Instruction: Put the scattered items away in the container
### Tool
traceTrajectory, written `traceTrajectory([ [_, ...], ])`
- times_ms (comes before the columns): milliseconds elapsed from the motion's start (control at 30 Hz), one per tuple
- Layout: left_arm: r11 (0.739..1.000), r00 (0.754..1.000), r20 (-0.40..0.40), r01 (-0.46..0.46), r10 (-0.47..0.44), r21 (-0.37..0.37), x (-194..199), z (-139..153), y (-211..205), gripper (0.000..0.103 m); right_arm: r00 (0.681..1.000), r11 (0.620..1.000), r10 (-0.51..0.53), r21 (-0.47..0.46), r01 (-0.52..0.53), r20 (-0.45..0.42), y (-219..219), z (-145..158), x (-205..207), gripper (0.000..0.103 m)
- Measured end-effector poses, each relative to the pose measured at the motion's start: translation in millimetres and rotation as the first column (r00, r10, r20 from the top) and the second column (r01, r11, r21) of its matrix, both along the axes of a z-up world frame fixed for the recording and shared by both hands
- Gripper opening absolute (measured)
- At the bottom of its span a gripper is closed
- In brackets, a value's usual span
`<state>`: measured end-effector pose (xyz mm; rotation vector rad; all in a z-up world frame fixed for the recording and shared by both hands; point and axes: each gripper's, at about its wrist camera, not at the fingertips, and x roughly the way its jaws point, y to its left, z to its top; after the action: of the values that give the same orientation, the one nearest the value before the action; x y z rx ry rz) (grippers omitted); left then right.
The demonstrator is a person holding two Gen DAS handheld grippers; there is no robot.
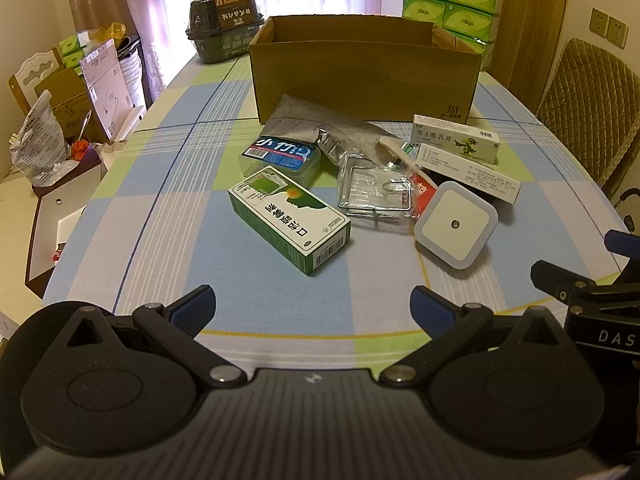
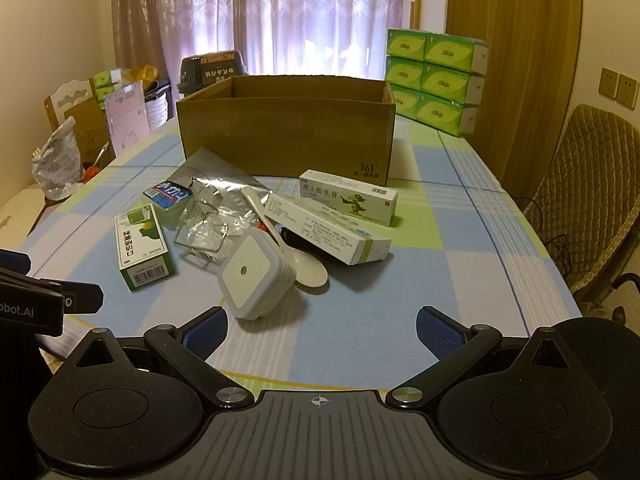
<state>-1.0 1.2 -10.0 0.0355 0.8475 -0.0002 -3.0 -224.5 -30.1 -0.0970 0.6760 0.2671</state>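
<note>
- Jaws of the left gripper [image 1: 312,304] stand wide apart with nothing between them, hovering above the checked tablecloth [image 1: 256,288] short of the clutter.
- Seen from the left wrist, a green-and-white medicine box [image 1: 289,219] lies nearest, and a blue-labelled plastic case [image 1: 280,157] sits just behind it, against a crumpled silver foil pouch [image 1: 320,132].
- A clear plastic tray on a wire frame [image 1: 374,192] lies at the middle, with a square white night light [image 1: 456,224] tilted just to its right.
- Two long white cartons lie on the right: the dinosaur-printed box [image 1: 456,140] behind, the other carton [image 1: 468,174] in front.
- An open cardboard box [image 1: 366,80] (the container) stands behind the pile.
- From the right wrist, the right gripper [image 2: 320,336] is likewise spread wide and grips nothing.
- The night light [image 2: 252,276] lies just ahead of its left finger, touching a white spoon [image 2: 296,256].
- The cardboard box [image 2: 286,136] stands beyond the pile; stacked green tissue packs [image 2: 436,80] sit behind it to the right.
</note>
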Motion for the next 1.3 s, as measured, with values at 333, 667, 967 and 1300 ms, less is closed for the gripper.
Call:
traceTrajectory([
  [333,1.000,1.000,0.000,0.001,-0.001,0.001,1,1,-1,0.102,1.000,1.000,0.001,0.000,-0.001,-0.001,0,0,0,0.103],
  [667,1.000,1.000,-0.003,-0.001,0.001,0.001,-1,-2,1,0.102,1.000,1.000,0.001,-0.002,-0.001,-0.003,0,-2,0,0.103],
  [967,1.000,1.000,-0.004,-0.001,0.001,0.001,-2,-3,1,0.102,1.000,1.000,0.003,-0.003,-0.003,-0.004,0,-3,0,0.103],
  [1300,0.998,0.998,0.034,0.054,-0.056,0.039,-1,16,-3,0.102,0.999,1.000,0.027,0.003,-0.027,-0.024,4,-2,3,0.103],
])
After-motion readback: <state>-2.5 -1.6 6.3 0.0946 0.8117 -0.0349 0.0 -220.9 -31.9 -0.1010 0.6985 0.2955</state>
